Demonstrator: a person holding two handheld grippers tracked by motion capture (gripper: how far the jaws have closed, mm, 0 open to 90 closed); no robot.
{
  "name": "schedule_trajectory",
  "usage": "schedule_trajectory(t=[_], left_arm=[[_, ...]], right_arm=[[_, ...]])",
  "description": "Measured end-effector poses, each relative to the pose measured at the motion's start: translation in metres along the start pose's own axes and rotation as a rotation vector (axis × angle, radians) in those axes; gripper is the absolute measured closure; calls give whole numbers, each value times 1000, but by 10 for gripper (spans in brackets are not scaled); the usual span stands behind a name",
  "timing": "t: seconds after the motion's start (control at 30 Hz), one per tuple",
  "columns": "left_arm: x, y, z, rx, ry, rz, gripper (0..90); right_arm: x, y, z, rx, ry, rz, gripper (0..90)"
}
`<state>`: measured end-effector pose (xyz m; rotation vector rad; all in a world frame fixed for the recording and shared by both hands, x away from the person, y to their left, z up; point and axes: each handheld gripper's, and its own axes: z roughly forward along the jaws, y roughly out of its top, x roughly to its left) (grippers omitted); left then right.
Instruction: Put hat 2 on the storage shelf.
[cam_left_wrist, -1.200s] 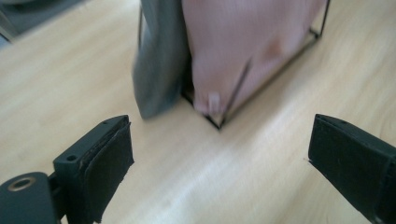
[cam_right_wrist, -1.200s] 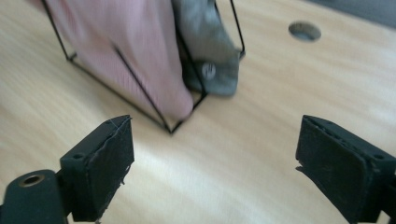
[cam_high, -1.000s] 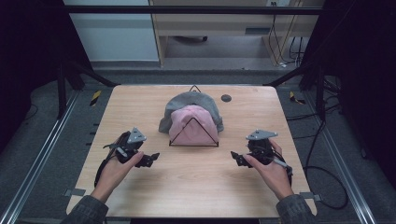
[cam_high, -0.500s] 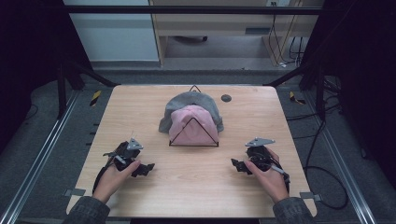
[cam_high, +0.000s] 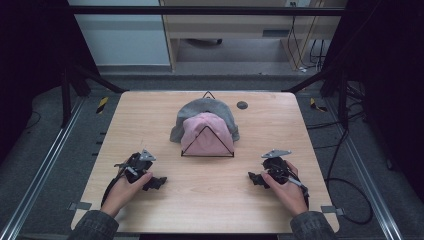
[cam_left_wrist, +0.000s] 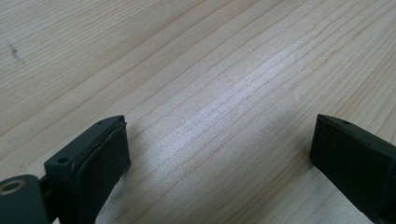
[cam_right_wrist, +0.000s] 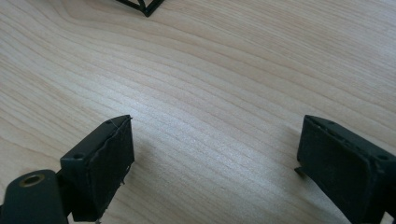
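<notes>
A black wire stand (cam_high: 207, 150) sits mid-table, draped with a pink cloth (cam_high: 205, 132) over a grey cloth (cam_high: 202, 107). My left gripper (cam_high: 156, 183) rests near the table's front left, held in a hand, jaws wide apart over bare wood (cam_left_wrist: 219, 135). My right gripper (cam_high: 255, 179) lies at the front right, also open with nothing between its jaws (cam_right_wrist: 215, 149). A corner of the wire stand (cam_right_wrist: 142, 5) peeks in at the top of the right gripper view. Both grippers are well short of the stand.
A small dark round disc (cam_high: 242, 105) lies on the table (cam_high: 210, 200) behind the cloths at the right. Metal rails run along both sides of the table. Cables trail on the floor at the right.
Both hands have drawn their grippers back toward the table's front edge and slightly outward, away from the stand. The cloths and stand have not moved.
</notes>
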<state>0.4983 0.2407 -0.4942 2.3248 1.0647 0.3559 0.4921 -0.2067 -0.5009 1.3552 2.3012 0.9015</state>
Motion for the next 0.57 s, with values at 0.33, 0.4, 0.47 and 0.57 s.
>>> schedule_trajectory(t=[0.33,0.4,0.47,0.57], left_arm=[[0,-4,1,-18,4,17,0],[0,-4,1,-21,3,13,0],[0,-4,1,-22,1,14,0],[1,-4,1,-16,-3,19,0]], right_arm=[[5,-10,4,-77,-34,-28,51],[5,-12,4,-95,-32,-29,50],[5,-13,4,-97,-33,-28,50],[5,-13,4,-96,-28,-25,46]])
